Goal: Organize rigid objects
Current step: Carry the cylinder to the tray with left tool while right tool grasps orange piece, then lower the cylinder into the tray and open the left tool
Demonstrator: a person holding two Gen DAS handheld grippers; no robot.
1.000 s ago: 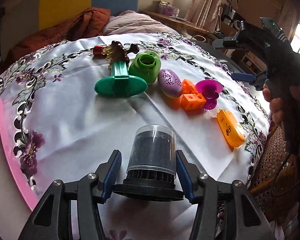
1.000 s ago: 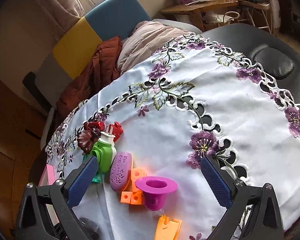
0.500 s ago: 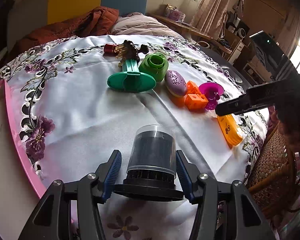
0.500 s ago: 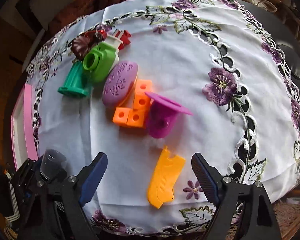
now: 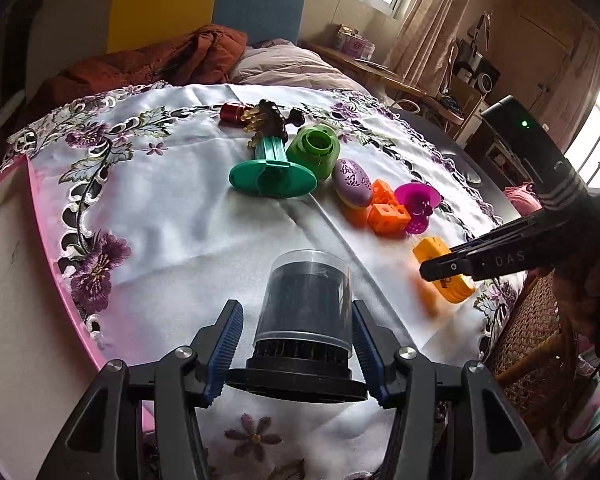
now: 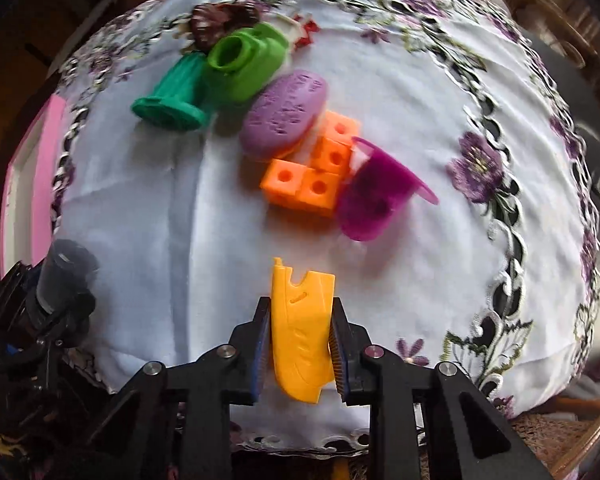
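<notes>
My left gripper is shut on a black canister with a clear cap, holding it upright above the near edge of the white embroidered cloth. My right gripper points straight down at the cloth's near right edge. Its jaws are closing, and their pads press both sides of a flat yellow-orange plastic piece. From the left wrist view, that piece lies partly behind the right gripper's black finger. The left gripper and canister show at the left of the right wrist view.
A row of toys crosses the cloth: a teal stand, a light green piece, a purple oval, orange cubes and a magenta cup. A pink-edged board lies left, a wicker chair right.
The right gripper came down over the yellow-orange piece, turned to point straight down and shut its wide-open jaws on it. The left gripper rose slightly, still holding the canister.
</notes>
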